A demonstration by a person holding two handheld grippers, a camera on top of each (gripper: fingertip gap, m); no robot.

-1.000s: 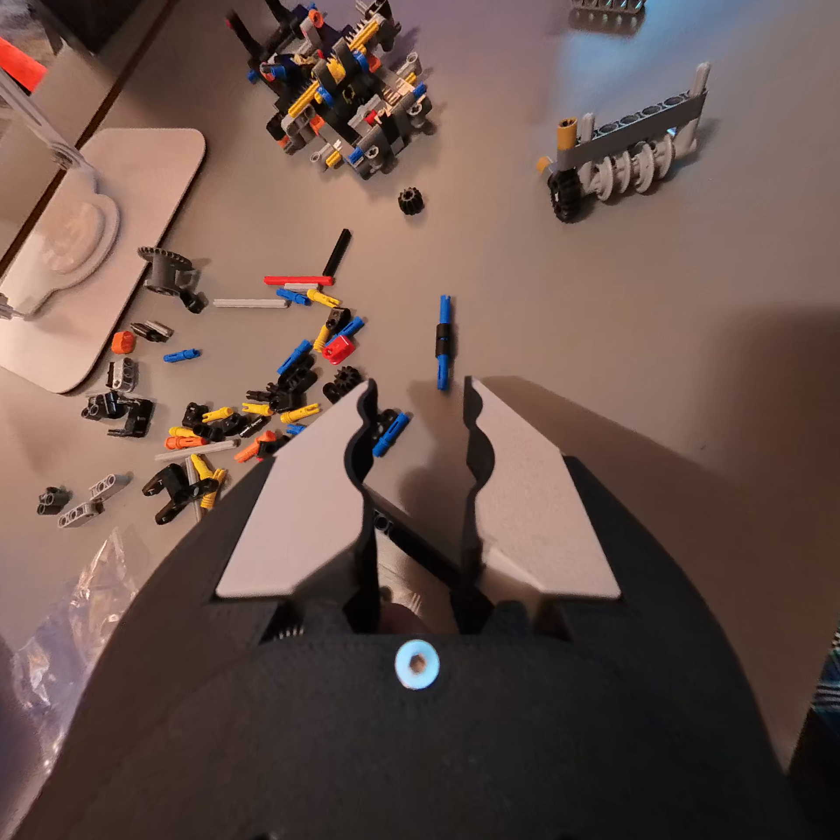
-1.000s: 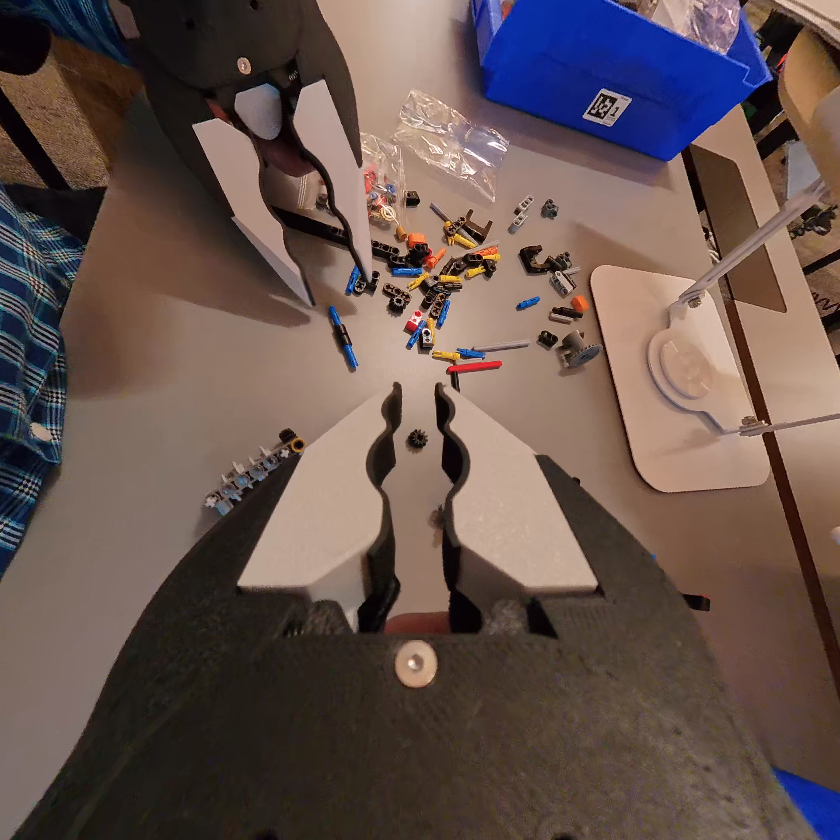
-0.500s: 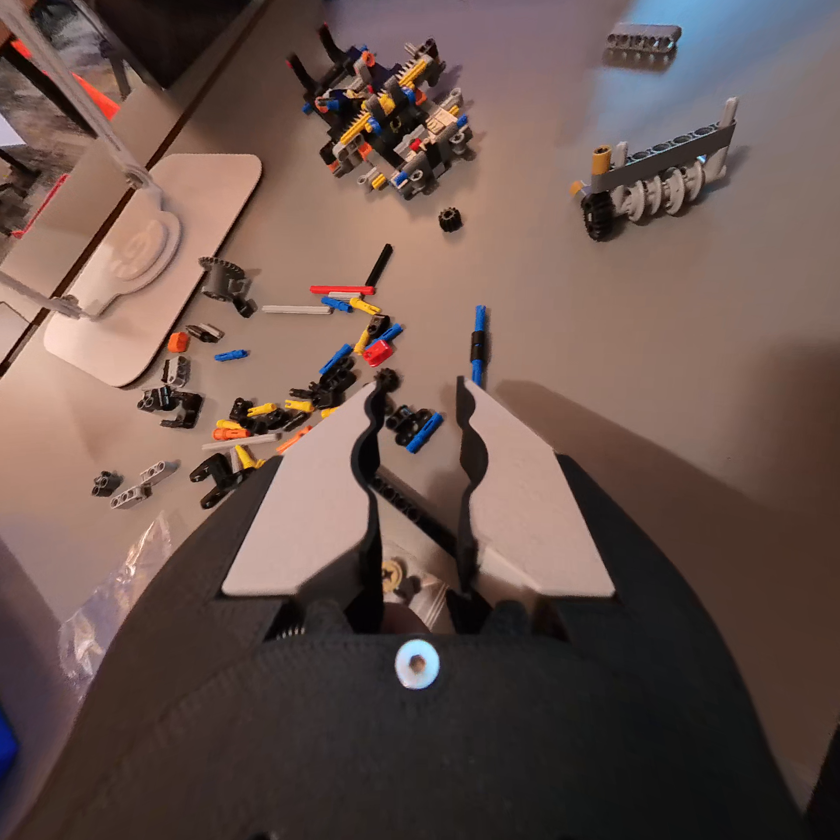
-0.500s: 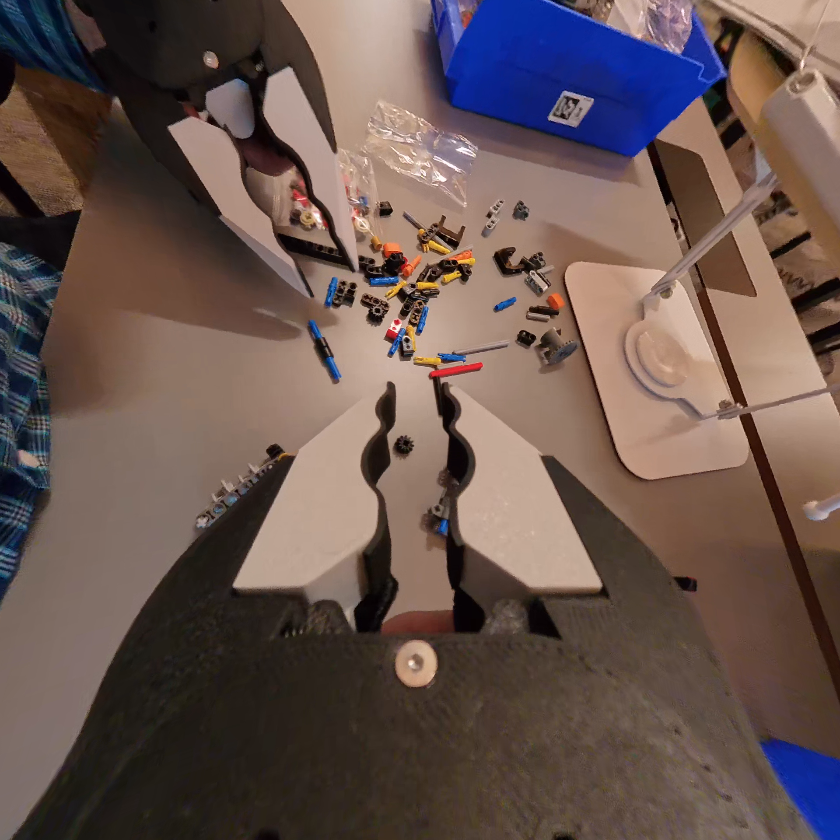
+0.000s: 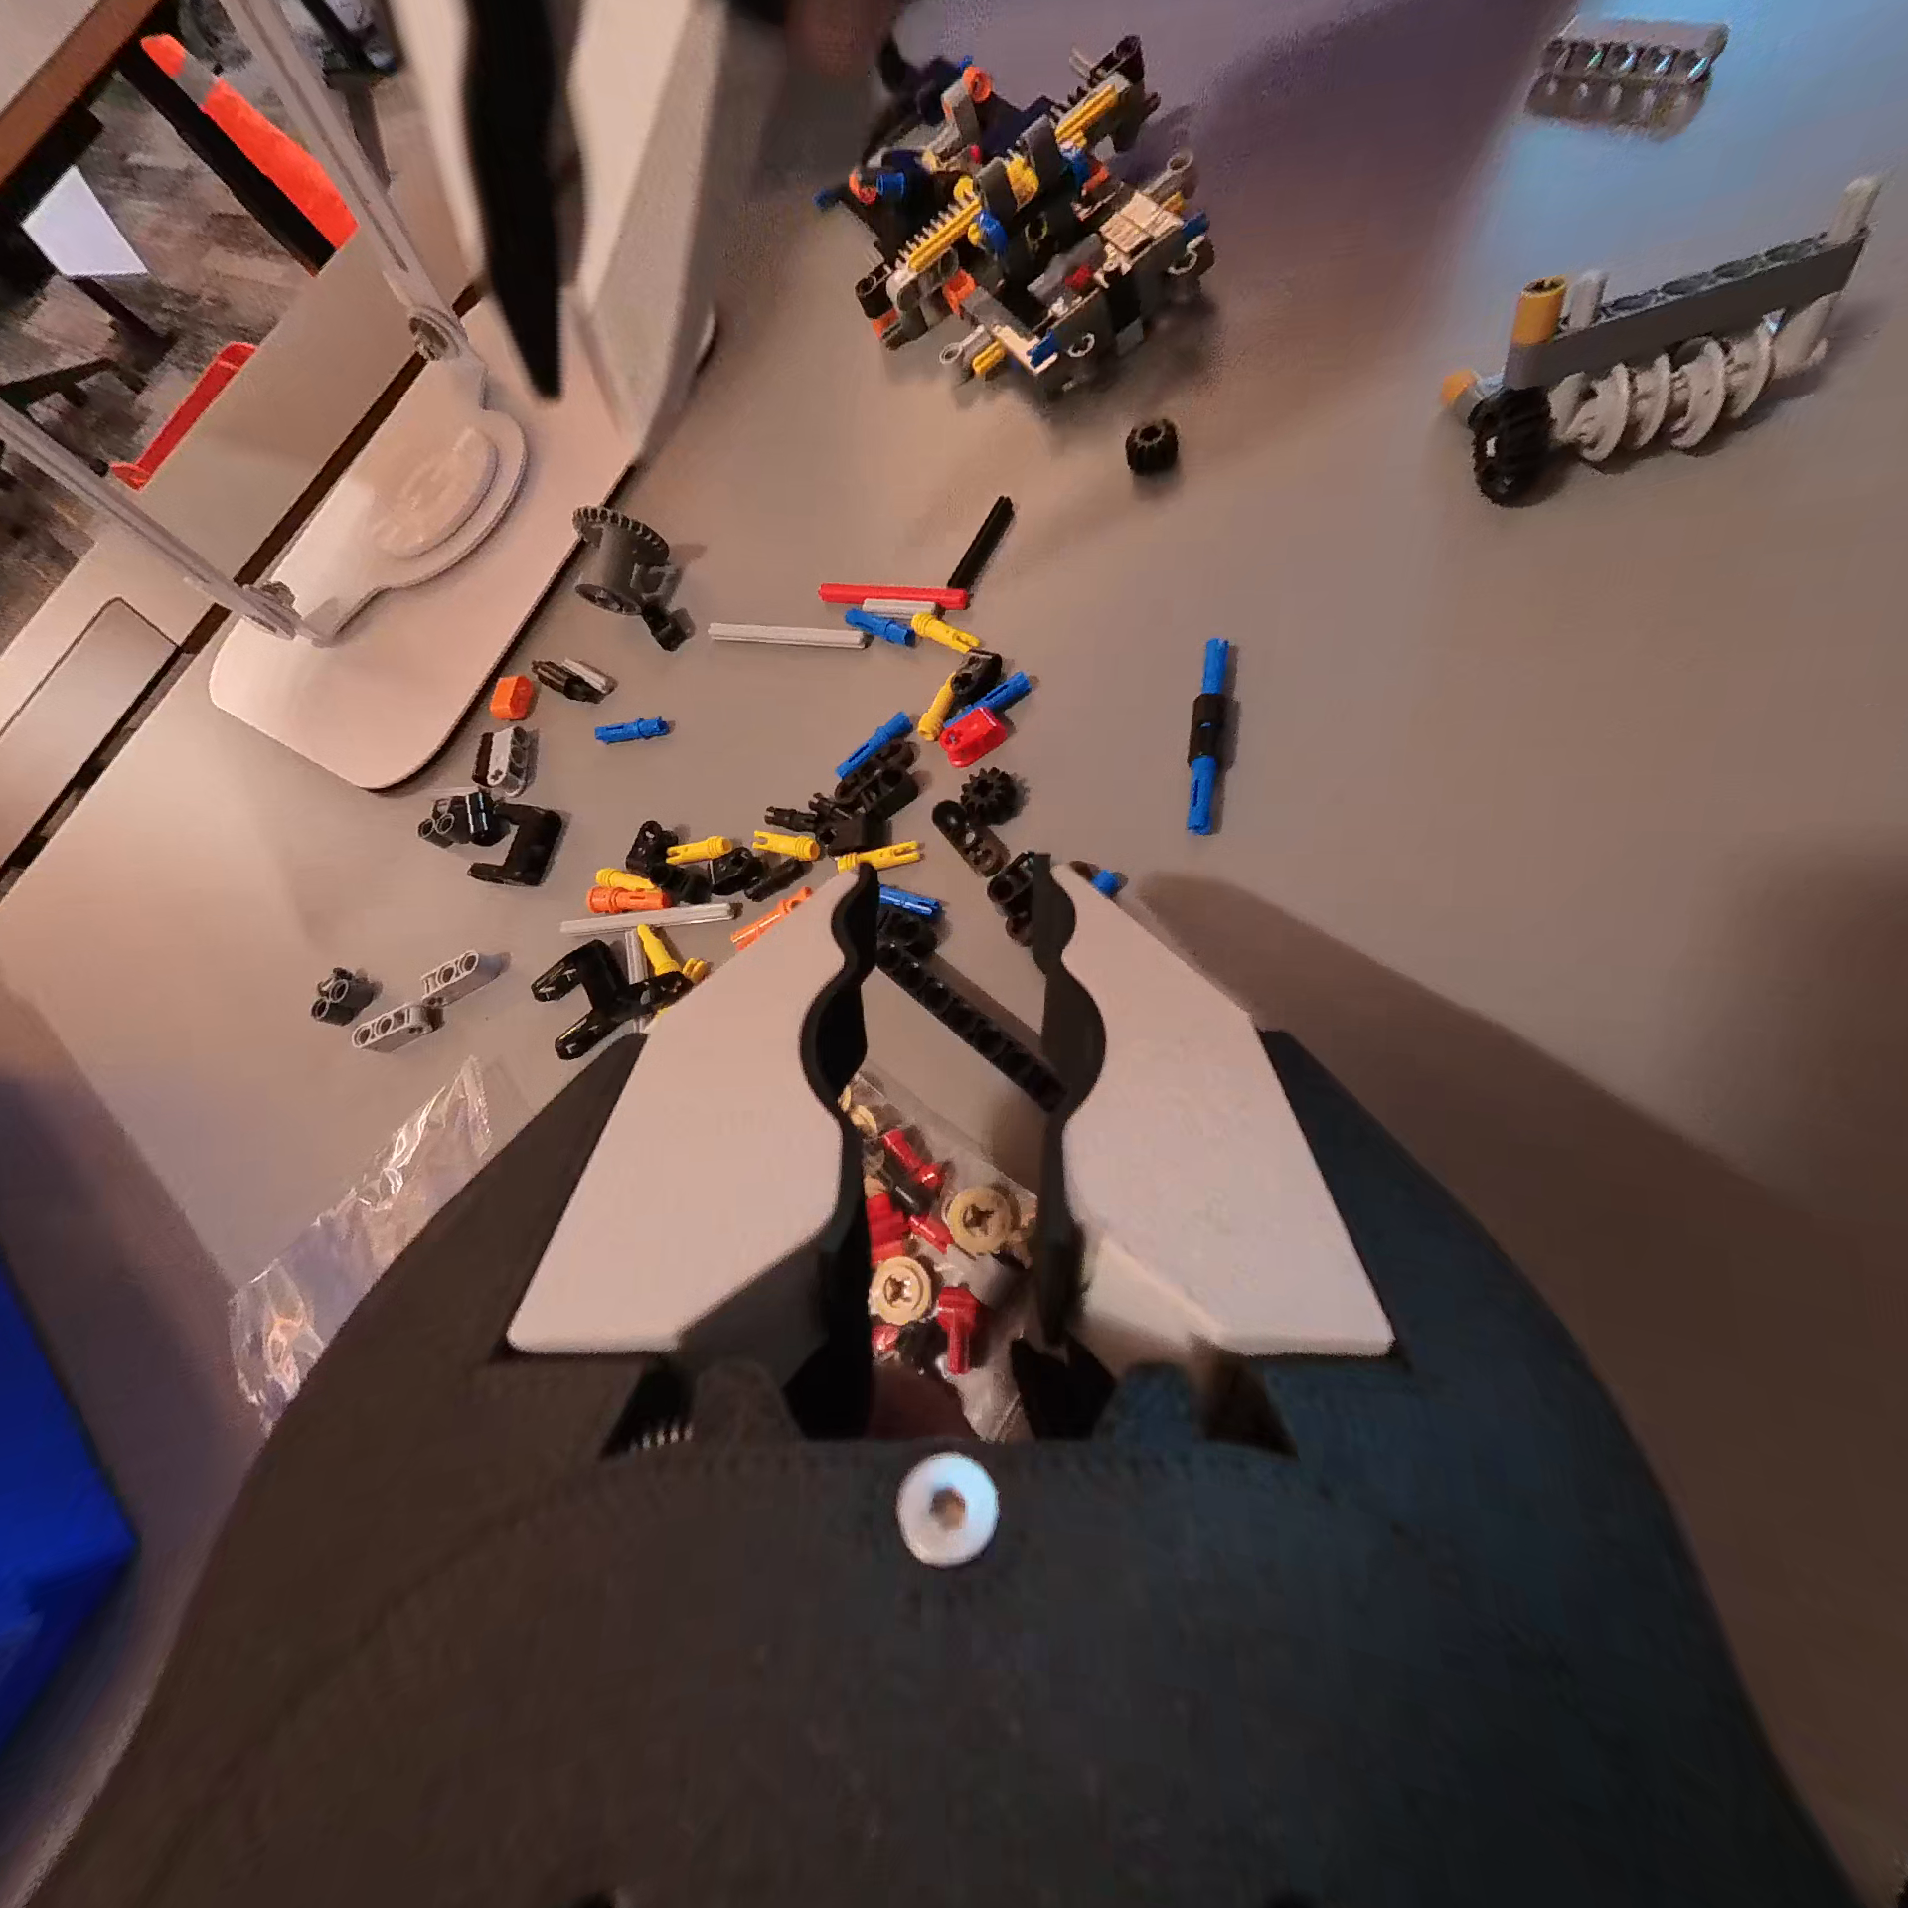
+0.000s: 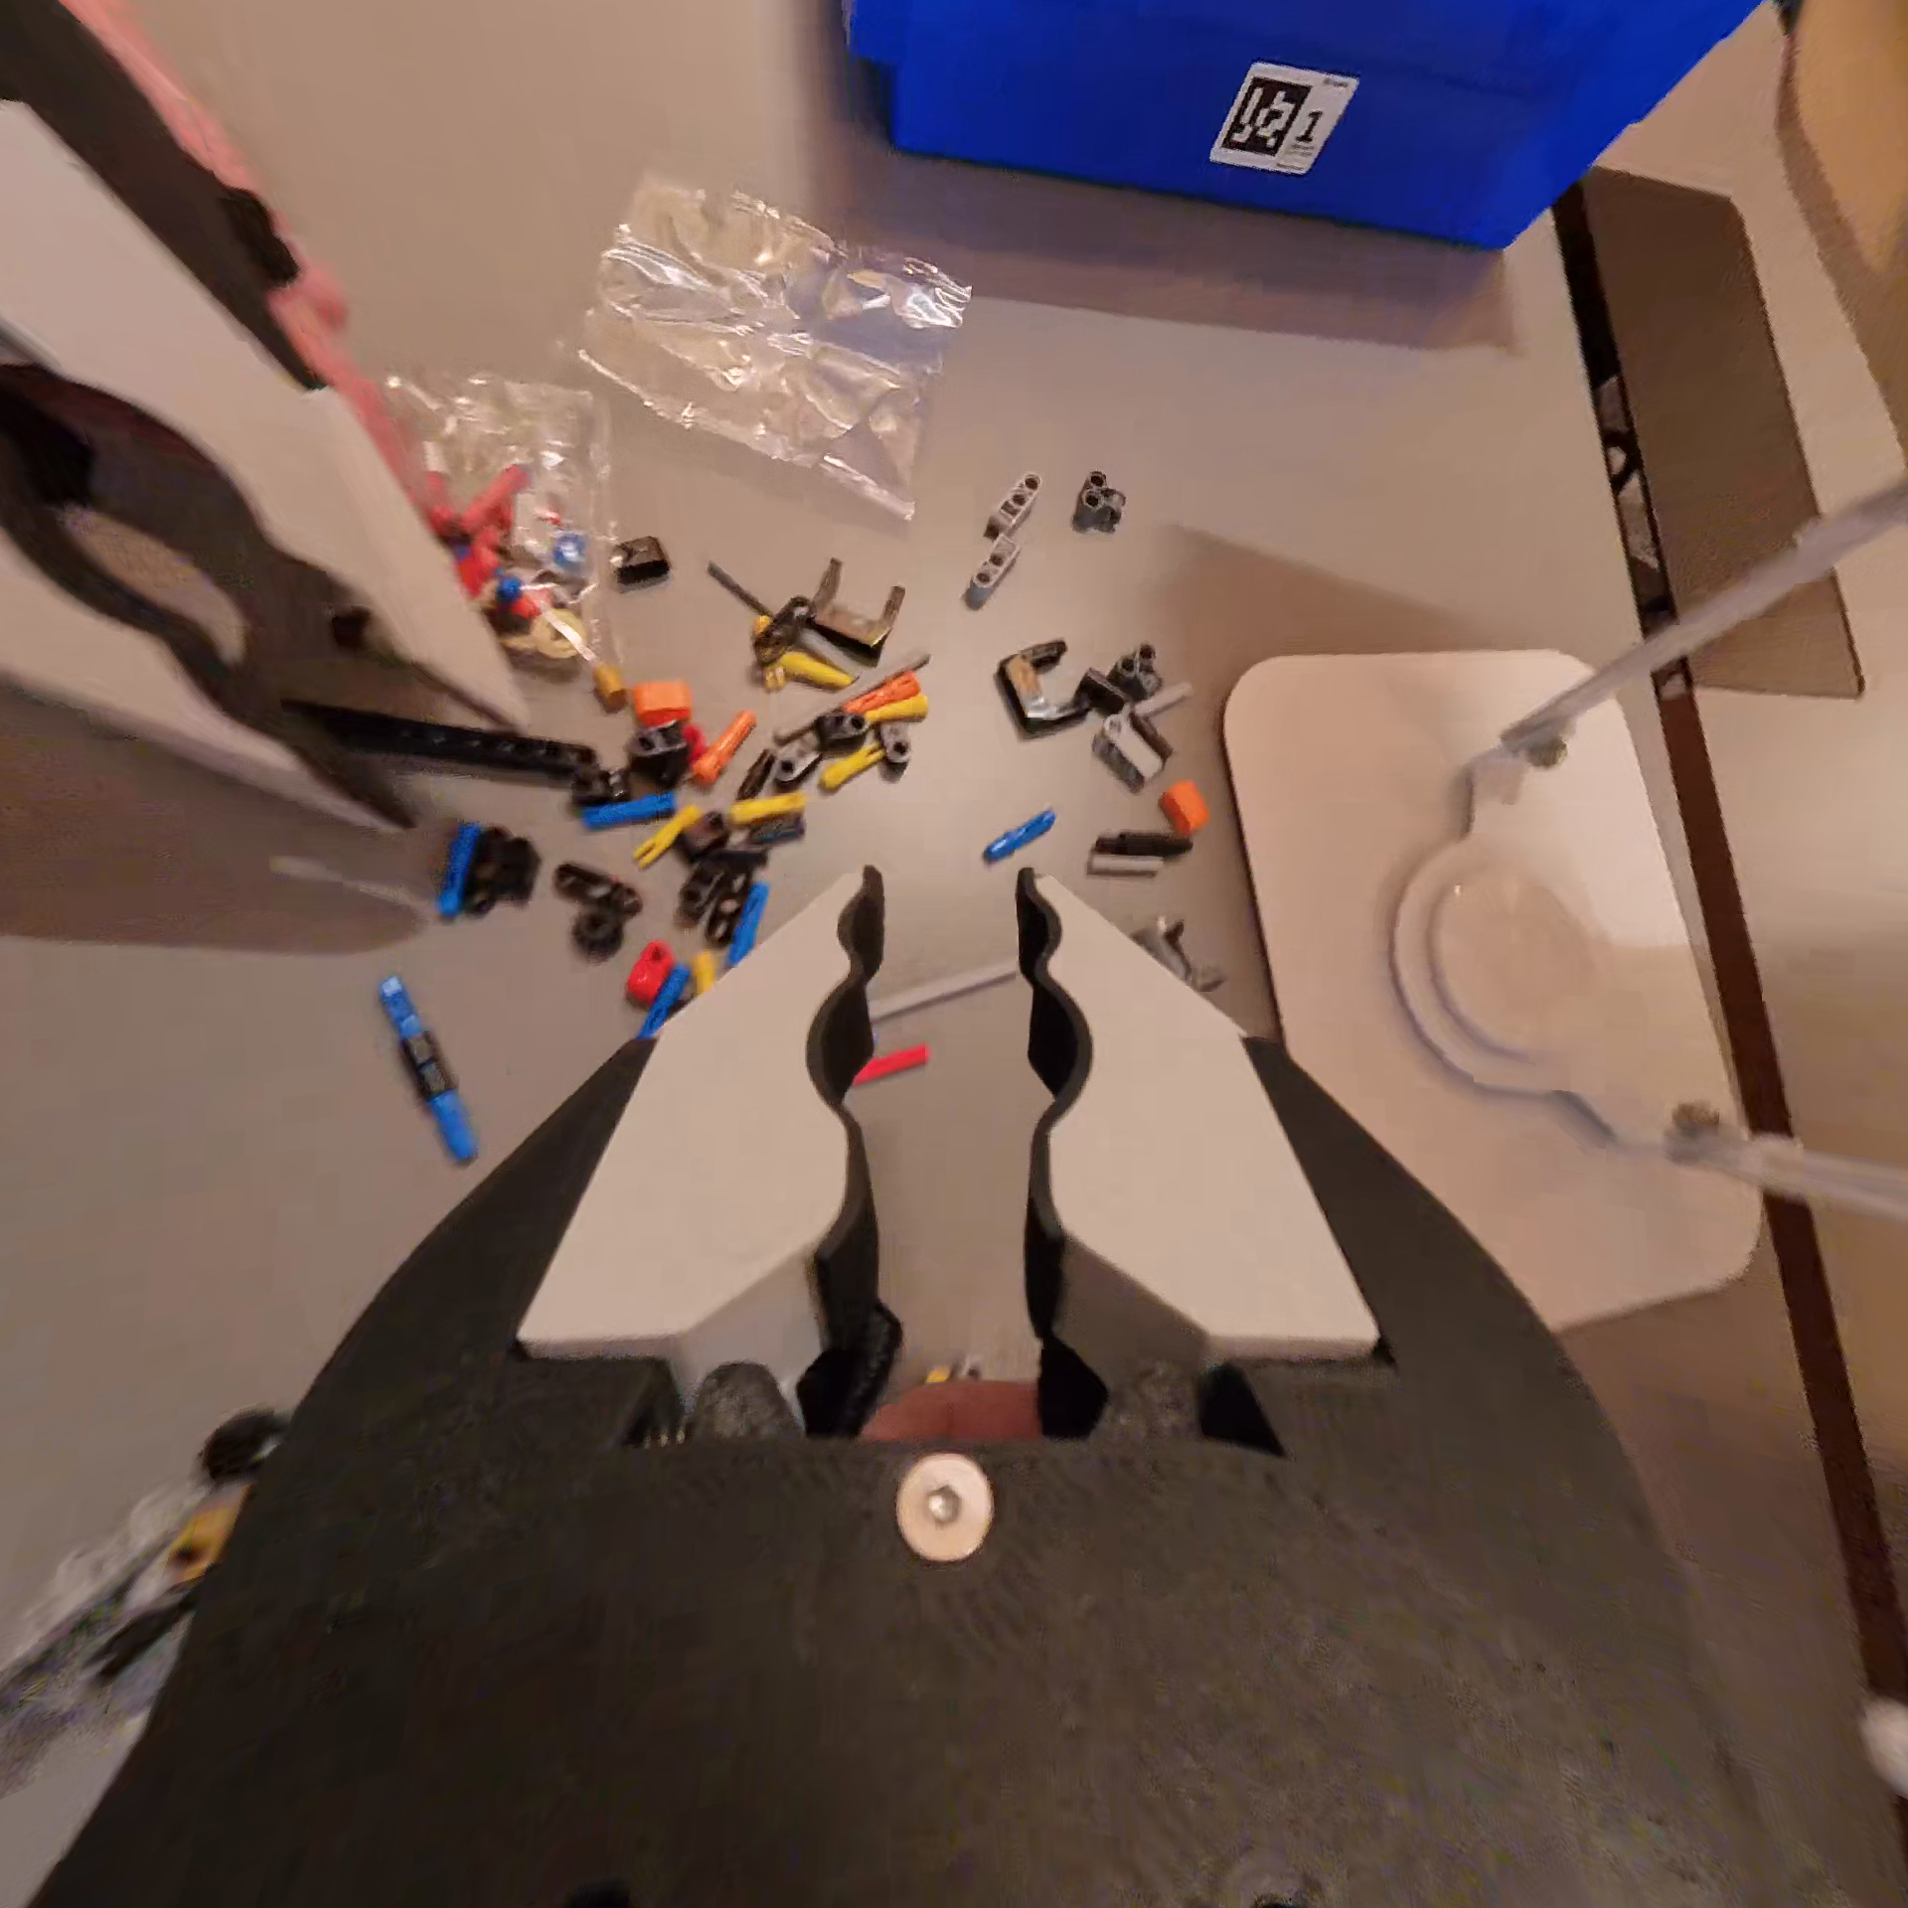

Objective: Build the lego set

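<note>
Loose Lego Technic pieces (image 5: 785,826) lie scattered on the grey table. My left gripper (image 5: 950,872) is open and empty above a long black beam (image 5: 971,1022) and a clear bag of red and tan parts (image 5: 929,1239). My right gripper (image 6: 948,878) is open and empty above the near edge of the same pile (image 6: 743,764), over a red axle (image 6: 893,1063). The left gripper (image 6: 207,578) shows blurred at the left of the right wrist view. A multicoloured built assembly (image 5: 1032,227) and a grey beam with white gears (image 5: 1673,351) sit farther off.
A blue bin (image 6: 1291,93) stands at the table's far side, with an empty clear bag (image 6: 774,330) before it. A white stand base (image 6: 1445,981) with thin metal rods lies by the table edge. A blue pin with a black connector (image 5: 1203,733) and a small black gear (image 5: 1151,449) lie apart.
My right gripper has moved forward past the small black gear to the pile and opened a little wider. My left gripper has drawn back over the bag of parts.
</note>
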